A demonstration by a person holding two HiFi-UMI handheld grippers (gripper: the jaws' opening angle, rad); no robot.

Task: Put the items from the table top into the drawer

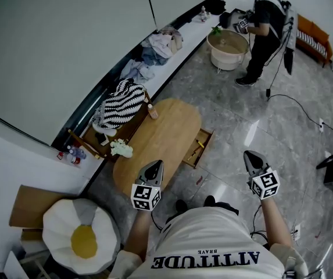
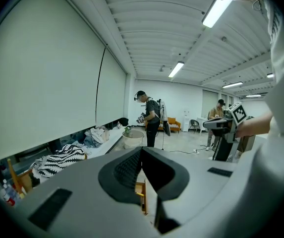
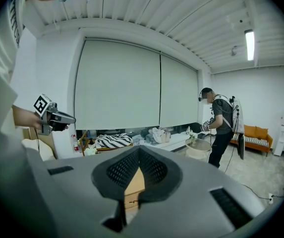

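Where the oval wooden surface (image 1: 166,132) stands beside the window ledge, its drawer (image 1: 199,147) hangs open on the side away from the window. Left tool (image 1: 154,166), at the surface's near end, and right tool (image 1: 251,157), over the floor, both have their jaws closed together. A crumpled white item (image 1: 121,149) and a small brown item (image 1: 153,112) lie along the surface's window-side edge.

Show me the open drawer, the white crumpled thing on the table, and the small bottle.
open drawer (image 1: 205,150), head view, its outer rim.
white crumpled thing (image 1: 121,149), head view, its middle.
small bottle (image 1: 153,112), head view, its brown body.
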